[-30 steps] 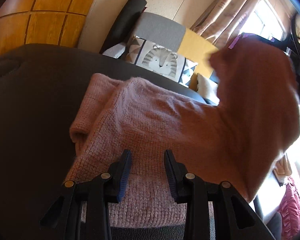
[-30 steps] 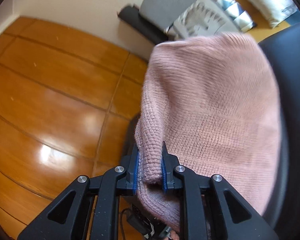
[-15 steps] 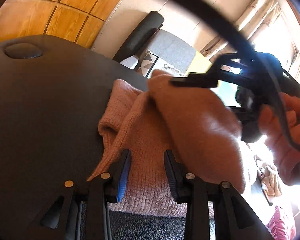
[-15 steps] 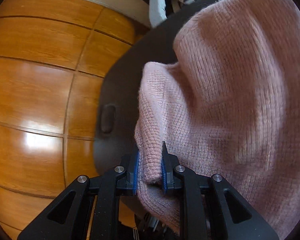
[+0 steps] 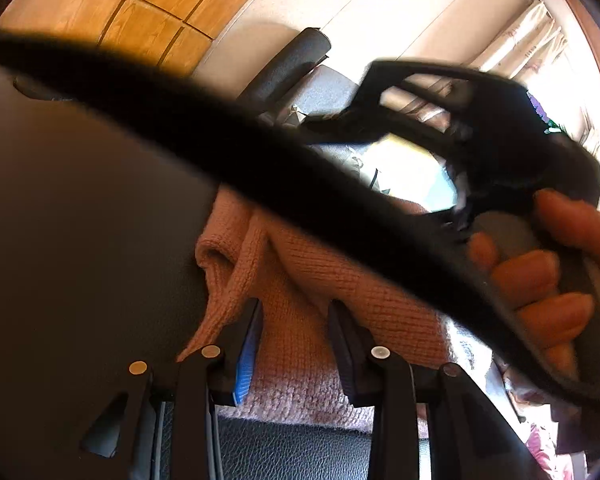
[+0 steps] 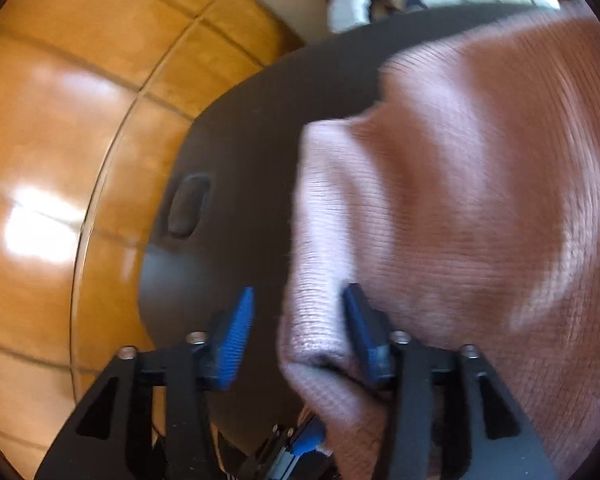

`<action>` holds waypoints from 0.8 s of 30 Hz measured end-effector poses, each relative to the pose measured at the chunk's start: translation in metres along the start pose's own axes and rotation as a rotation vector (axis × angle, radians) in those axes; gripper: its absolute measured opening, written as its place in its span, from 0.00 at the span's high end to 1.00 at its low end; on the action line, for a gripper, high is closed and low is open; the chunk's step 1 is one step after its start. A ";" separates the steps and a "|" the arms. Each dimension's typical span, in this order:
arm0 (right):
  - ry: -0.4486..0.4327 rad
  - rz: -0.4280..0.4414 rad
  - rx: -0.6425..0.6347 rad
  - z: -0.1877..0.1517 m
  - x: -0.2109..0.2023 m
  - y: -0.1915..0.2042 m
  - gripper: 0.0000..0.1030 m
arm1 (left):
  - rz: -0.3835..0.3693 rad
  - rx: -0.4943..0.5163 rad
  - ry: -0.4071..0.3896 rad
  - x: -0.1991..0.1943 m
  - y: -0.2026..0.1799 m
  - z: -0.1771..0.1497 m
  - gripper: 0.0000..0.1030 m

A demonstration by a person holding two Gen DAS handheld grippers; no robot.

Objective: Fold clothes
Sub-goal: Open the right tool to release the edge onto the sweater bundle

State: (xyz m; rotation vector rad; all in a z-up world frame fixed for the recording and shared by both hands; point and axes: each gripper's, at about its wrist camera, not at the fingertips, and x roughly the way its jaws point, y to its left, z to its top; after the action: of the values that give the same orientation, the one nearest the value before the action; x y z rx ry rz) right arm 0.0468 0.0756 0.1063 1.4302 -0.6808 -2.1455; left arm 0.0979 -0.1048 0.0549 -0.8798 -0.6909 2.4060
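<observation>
A pink knit sweater point(image 5: 296, 280) lies bunched on a black leather surface point(image 5: 80, 220). My left gripper point(image 5: 294, 320) is open, its fingers low over the sweater's near edge with knit showing between them. In the right wrist view the sweater point(image 6: 480, 200) fills the right half, blurred by motion. My right gripper point(image 6: 298, 320) is open; a folded edge of the sweater sits between its fingers, resting against the right blue pad point(image 6: 364, 332), apart from the left pad. In the left wrist view a hand point(image 5: 540, 280) holds the right tool above the sweater.
A thick black cable point(image 5: 260, 160) cuts blurred across the left wrist view. The leather surface point(image 6: 240, 140) has a button dimple point(image 6: 188, 210) and ends at a glossy wood floor point(image 6: 60, 160). A dark chair point(image 5: 292, 64), cushions and a curtained window stand beyond.
My right gripper has opened and let go of the sweater fold it was carrying. It swung the fold over the sweater toward the left gripper, which stayed open and in place.
</observation>
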 end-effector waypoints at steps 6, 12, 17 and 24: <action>-0.227 0.171 -0.062 -0.018 -0.077 -0.011 0.49 | 0.004 -0.044 0.003 -0.010 0.006 0.002 0.67; -0.283 -0.039 -0.045 -0.060 -0.104 -0.062 0.58 | 0.024 -0.109 -0.010 -0.025 0.017 0.003 0.67; -0.181 -0.093 -0.250 -0.095 -0.068 -0.026 0.74 | 0.092 -0.130 -0.056 -0.033 0.020 0.008 0.67; -0.190 -0.076 -0.497 -0.125 -0.048 0.015 0.74 | 0.186 -0.173 -0.168 -0.062 0.030 0.011 0.67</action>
State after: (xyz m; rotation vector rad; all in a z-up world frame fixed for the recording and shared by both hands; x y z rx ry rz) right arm 0.1814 0.0759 0.1078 1.0092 -0.1314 -2.3141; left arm 0.1239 -0.1672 0.0715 -0.8492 -0.9293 2.6391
